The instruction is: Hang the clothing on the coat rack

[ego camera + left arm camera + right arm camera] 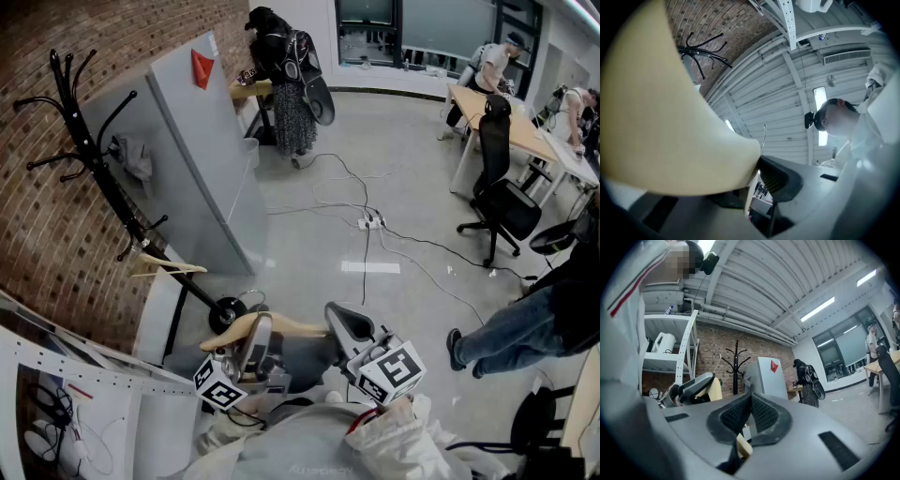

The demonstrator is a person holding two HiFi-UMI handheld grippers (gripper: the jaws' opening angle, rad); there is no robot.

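A pale wooden hanger (291,326) lies level between my two grippers, low in the head view. My left gripper (255,330) is shut on its left part. In the left gripper view the hanger (661,117) fills the left side and hides one jaw of the left gripper (757,164). My right gripper (342,319) is shut on the hanger's right end, and a cream bit of hanger (743,446) shows under the closed pads of the right gripper (750,411). The black coat rack (89,155) stands left by the brick wall, bearing a grey cloth (139,159) and a second hanger (167,268).
A grey panel (202,141) leans beside the rack. White shelving (56,375) is at the lower left. Cables and a power strip (370,222) lie on the floor. An office chair (502,202), a desk (511,122) and a person's legs (525,328) are on the right.
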